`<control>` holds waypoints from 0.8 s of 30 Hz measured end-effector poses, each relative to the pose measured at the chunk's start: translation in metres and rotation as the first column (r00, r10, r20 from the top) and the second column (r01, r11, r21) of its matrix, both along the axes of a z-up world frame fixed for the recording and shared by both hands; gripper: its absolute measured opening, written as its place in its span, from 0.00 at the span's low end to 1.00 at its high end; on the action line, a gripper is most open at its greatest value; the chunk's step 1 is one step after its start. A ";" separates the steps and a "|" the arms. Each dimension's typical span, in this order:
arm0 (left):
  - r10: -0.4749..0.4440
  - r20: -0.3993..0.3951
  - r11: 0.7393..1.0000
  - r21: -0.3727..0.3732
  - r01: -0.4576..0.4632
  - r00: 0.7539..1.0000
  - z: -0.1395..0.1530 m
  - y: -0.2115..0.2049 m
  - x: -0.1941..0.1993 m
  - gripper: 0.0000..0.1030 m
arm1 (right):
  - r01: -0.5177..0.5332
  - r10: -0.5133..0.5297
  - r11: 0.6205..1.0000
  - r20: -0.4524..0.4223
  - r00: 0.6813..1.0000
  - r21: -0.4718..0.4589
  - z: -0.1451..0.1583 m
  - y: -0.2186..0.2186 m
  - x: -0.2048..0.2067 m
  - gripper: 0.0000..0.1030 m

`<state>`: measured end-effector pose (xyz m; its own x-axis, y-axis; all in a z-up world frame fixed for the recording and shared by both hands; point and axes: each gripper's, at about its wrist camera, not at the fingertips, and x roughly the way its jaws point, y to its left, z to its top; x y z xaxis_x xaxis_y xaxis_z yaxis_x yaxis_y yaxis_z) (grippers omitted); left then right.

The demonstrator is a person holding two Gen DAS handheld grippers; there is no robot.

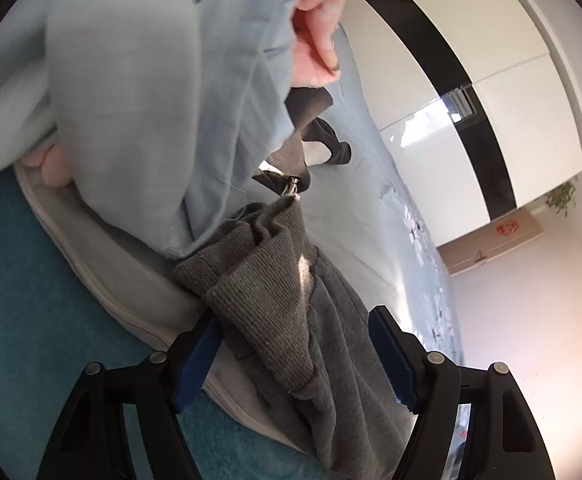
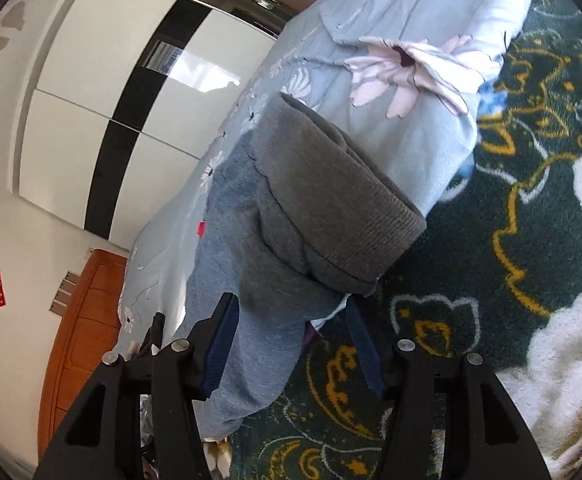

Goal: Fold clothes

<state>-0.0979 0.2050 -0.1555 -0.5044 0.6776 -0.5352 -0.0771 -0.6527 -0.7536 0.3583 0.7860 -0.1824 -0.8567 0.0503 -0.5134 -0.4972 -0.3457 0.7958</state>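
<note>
A grey garment with a ribbed knit band (image 1: 267, 280) hangs between the blue-padded fingers of my left gripper (image 1: 295, 356), whose jaws stand wide apart around it. In the right wrist view the same grey garment's ribbed waistband (image 2: 331, 200) and fleece body (image 2: 259, 320) lie between the fingers of my right gripper (image 2: 291, 344), also spread wide; whether either pad touches the cloth is unclear. A pale blue garment (image 1: 163, 100) hangs at upper left, held by a bare hand (image 1: 319, 32).
A light blue floral bedsheet (image 2: 391, 40) covers the bed. A dark green patterned blanket (image 2: 531, 200) lies on the right, a teal blanket (image 1: 23, 300) on the left. A white-and-black wardrobe (image 2: 111, 100) and wooden cabinet (image 2: 83, 320) stand behind.
</note>
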 end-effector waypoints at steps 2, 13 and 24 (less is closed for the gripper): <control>-0.027 -0.025 0.999 -0.037 0.026 0.999 0.005 0.009 -0.001 0.75 | -0.002 0.002 1.000 -0.013 1.000 0.004 0.000 -0.001 -0.003 0.56; 0.042 0.024 0.996 -0.076 -0.041 0.999 -0.011 0.003 -0.001 0.23 | 0.062 -0.061 0.997 -0.024 0.998 0.055 0.022 0.005 -0.006 0.23; -0.071 -0.177 0.996 -0.066 0.060 0.982 0.085 -0.014 0.051 0.21 | 0.036 -0.021 0.984 -0.091 0.996 0.174 0.080 -0.010 0.030 0.07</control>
<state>-0.0467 0.1913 -0.0703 -0.5513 0.6815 -0.4812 -0.2510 -0.6856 -0.6834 0.3885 0.7759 -0.1019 -0.8954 0.1575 -0.4165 -0.4389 -0.4701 0.7658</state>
